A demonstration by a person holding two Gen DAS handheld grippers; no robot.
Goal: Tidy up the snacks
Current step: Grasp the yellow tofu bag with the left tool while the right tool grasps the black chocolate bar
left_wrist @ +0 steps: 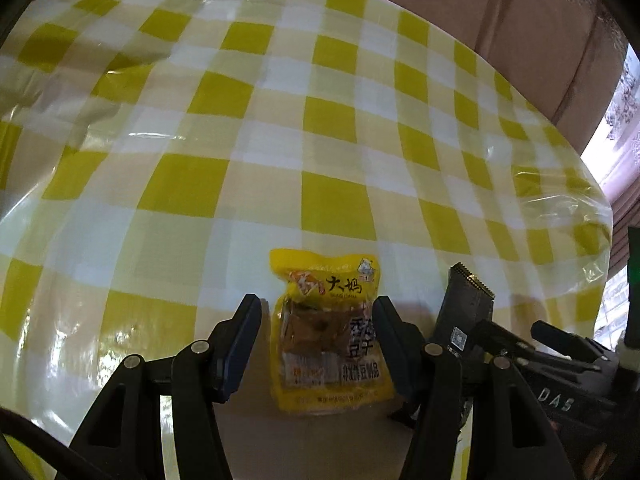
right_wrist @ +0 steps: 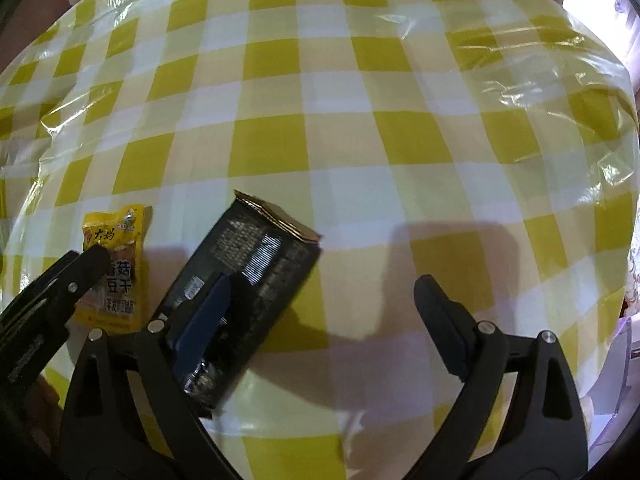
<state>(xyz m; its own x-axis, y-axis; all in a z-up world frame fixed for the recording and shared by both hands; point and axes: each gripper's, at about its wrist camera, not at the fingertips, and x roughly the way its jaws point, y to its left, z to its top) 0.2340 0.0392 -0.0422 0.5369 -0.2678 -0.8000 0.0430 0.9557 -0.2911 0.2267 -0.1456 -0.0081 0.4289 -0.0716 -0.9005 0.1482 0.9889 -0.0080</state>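
Lying side by side on the checked tablecloth (left_wrist: 280, 128), the yellow snack packet (left_wrist: 326, 332) and the black pouch (right_wrist: 248, 276) are not yet sorted. The left gripper (left_wrist: 318, 344) is held half apart astride the packet, the right gripper (right_wrist: 320, 320) wide apart beside the pouch. No container is shown.

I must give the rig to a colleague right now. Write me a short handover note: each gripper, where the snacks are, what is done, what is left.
Left gripper: jaws around the yellow snack packet, which lies flat on the checked tablecloth; whether the pads already press it is unclear.
Right gripper: open, holds nothing. The black snack packet lies under its left finger, not between the jaws.
Both packets lie side by side, close but apart.
Done: nothing visibly sorted yet.
Left: probably grip the yellow packet, then the black one; no container is clearly visible.
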